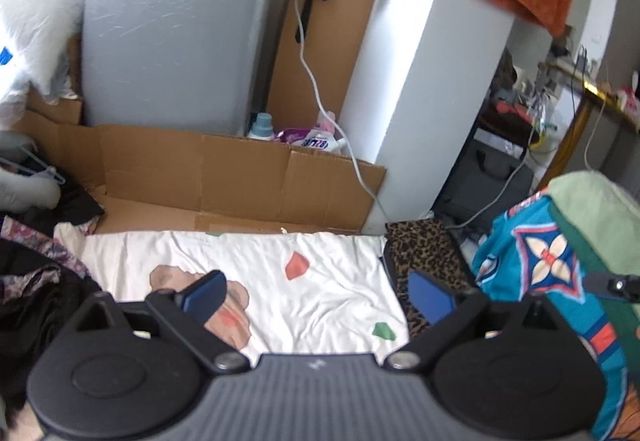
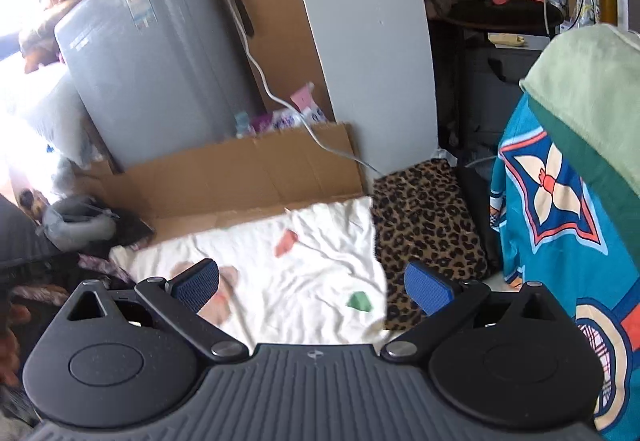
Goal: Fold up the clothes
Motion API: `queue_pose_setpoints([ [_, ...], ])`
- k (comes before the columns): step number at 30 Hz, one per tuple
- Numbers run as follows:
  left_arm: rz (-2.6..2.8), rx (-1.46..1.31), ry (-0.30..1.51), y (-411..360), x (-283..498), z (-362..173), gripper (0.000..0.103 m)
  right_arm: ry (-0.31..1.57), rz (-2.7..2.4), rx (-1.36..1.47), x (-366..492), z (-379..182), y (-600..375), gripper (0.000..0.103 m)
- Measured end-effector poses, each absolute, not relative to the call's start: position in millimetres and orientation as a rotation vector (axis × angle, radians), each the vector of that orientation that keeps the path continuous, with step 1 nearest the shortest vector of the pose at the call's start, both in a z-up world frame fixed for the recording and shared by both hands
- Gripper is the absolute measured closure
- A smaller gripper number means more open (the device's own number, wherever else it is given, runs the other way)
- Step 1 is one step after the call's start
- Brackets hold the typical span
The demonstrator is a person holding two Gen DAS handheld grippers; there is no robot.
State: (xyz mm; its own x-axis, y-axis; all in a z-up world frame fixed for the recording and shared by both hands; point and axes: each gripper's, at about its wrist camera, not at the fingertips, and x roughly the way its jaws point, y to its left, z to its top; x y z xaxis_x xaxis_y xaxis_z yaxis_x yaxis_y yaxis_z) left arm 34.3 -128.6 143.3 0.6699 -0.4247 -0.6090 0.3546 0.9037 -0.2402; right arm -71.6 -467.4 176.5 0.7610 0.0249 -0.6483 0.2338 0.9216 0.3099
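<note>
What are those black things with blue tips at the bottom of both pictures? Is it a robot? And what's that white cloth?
No robot: a person holds a grabbing tool in each hand, and each tool carries a camera looking along its jaws. One picture is from the left gripper, the other from the right gripper. Both have their blue jaws spread wide and hold nothing. Below them lies a white shirt with coloured patches, spread flat for folding. Beside it is a leopard-print cloth, with cardboard behind.

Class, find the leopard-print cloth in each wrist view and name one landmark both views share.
Left wrist view: the leopard-print cloth lies right of centre, a narrow strip beside the white printed garment.
Right wrist view: the cloth lies right of centre, larger.
Shared landmark: the flattened brown cardboard.
</note>
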Motion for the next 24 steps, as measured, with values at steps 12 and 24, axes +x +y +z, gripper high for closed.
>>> queue_pose_setpoints([
  [12,-0.352,-0.125,0.79,-140.9,-29.1,169.9,0.004,0.737,-0.109,0.425,-105.3,208.7,-411.0,0.001],
  [24,-0.328,-0.124,0.777,-154.2,-61.6,180.0,0.004,0.805,-0.128,0.438,-123.5,201.0,-380.7,0.001],
])
